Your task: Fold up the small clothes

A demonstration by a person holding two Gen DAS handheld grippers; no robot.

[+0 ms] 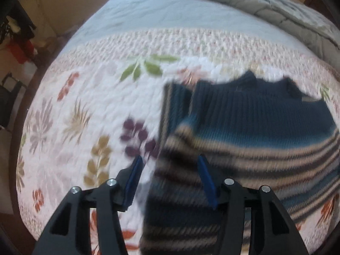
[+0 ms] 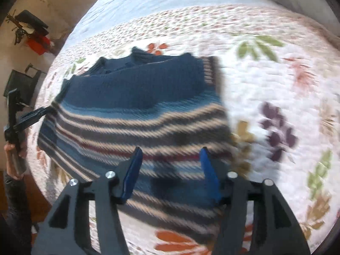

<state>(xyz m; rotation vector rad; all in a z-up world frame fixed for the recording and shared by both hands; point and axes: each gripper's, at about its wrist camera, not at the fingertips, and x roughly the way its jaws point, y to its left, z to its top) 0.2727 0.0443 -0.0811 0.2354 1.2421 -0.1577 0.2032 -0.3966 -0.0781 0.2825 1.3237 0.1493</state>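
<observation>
A knitted sweater [image 1: 244, 114], navy at the top with blue, beige and dark stripes below, lies folded on a floral quilt. My left gripper [image 1: 170, 158] hangs open above the sweater's left edge, nothing between its blue pads. In the right wrist view the same sweater [image 2: 136, 89] fills the middle. My right gripper [image 2: 171, 148] stands open over its striped lower part, pads clear of the cloth. The left gripper [image 2: 35, 115] also shows there at the sweater's left side, held by a person's hand [image 2: 12, 161]. Both views are blurred.
The white quilt [image 1: 85, 110] with leaf and flower prints covers a bed. A pale blue sheet [image 1: 161, 12] and a grey blanket [image 1: 265, 6] lie at the far end. Beyond the bed's left edge, dark and red items [image 2: 36, 38] stand on the floor.
</observation>
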